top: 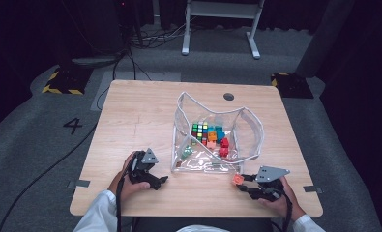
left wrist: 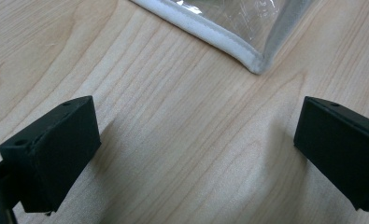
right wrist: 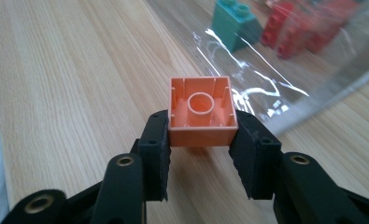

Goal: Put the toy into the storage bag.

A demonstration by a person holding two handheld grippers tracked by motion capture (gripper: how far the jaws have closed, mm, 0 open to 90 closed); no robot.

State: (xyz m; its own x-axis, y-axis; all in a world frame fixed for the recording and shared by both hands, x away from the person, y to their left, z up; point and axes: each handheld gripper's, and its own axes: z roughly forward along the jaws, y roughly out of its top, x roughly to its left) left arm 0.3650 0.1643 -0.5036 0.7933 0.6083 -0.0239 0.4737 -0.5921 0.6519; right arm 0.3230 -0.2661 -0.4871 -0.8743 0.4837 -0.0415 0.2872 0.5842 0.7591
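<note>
1. Orange plastic is what the right gripper (right wrist: 202,135) is clamped on: a small building block (right wrist: 201,112) pinched by its two opposite side walls between the black jaws, hollow underside with its round tube turned toward the camera
2. Seen from the high view, the block (top: 237,180) sits at the tip of that gripper (top: 241,182), near the desk's (top: 140,111) front edge and toward its right corner, just outside the front right corner of the clear pouch (top: 252,140)
3. The right hand (top: 280,200) comes in from the bottom right, wrist low over the front edge, with the gripper lying nearly level and pointing left, toward the middle of the desk
4. The left gripper (top: 162,181) is open, its jaws standing well apart over bare wood with nothing between them; in the left gripper view the same gripper (left wrist: 196,154) looks toward the pouch's white-piped corner (left wrist: 254,63), which lies just ahead of the jaws and apart from them
5. The left hand (top: 125,183) rests near the front edge left of centre, with the gripper aimed right, toward the pouch's front left corner
6. Inside the pouch, toward the middle of the desk, lie a multicoloured puzzle cube (top: 199,130) and a heap of loose blocks; the right gripper view shows a teal block (right wrist: 233,23) and red blocks (right wrist: 294,28) behind the clear film
</note>
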